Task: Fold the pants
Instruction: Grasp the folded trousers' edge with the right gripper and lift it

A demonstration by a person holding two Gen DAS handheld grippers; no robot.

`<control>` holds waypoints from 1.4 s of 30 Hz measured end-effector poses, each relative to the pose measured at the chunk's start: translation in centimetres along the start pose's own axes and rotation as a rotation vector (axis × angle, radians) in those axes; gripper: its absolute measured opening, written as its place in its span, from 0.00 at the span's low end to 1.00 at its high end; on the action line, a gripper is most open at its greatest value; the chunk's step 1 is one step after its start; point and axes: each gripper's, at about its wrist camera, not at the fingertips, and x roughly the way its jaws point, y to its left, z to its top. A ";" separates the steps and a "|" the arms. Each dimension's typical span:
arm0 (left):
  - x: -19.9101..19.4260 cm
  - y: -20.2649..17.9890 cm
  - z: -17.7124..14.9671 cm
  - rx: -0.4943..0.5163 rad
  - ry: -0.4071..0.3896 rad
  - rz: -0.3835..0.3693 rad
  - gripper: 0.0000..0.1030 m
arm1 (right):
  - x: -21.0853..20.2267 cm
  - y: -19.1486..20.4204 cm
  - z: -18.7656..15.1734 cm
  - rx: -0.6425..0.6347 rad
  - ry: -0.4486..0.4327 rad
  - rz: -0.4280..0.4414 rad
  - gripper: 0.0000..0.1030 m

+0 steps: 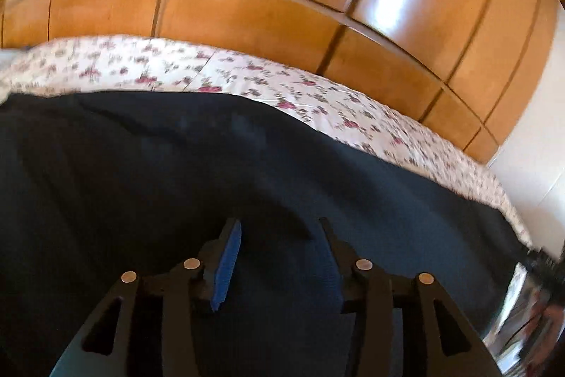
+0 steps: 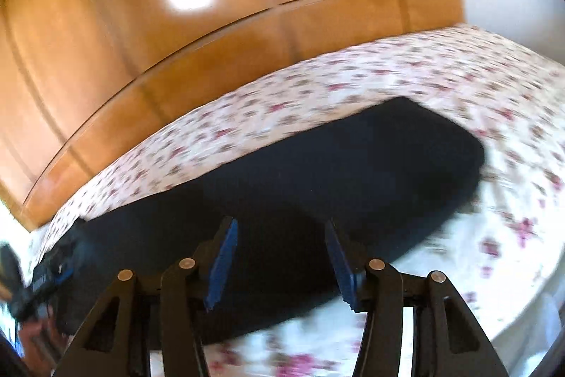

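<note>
Dark navy pants (image 2: 335, 165) lie spread flat on a bed covered by a white sheet (image 2: 441, 76) printed with small pink flowers. Behind the bed stands a glossy orange-brown wooden wardrobe (image 1: 247, 6) with bright light reflecting off its panels.

The left claw (image 1: 280, 228) hovers over the dark cloth, its blue-padded fingers parted and nothing between them. The right claw (image 2: 280, 228) is likewise released, empty, pointing down at the pants near their front edge. In the right wrist view the left claw shows at the far left, though motion blur makes it hard to read.
</note>
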 end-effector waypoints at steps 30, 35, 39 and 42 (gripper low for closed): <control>-1.3 -11.8 -4.4 0.332 0.108 -0.244 0.54 | 0.2 -11.9 2.1 0.565 -0.149 0.144 0.22; -1.9 -6.7 -2.8 0.084 0.075 -0.194 0.56 | -2.1 -7.1 4.8 0.410 -0.203 0.113 0.21; -2.3 -3.1 -1.7 -0.012 0.038 -0.118 0.56 | -3.6 -3.8 6.2 0.358 -0.224 0.108 0.21; -2.8 -1.7 -1.3 -0.021 0.005 -0.046 0.60 | -4.7 -1.5 7.0 0.320 -0.254 0.120 0.21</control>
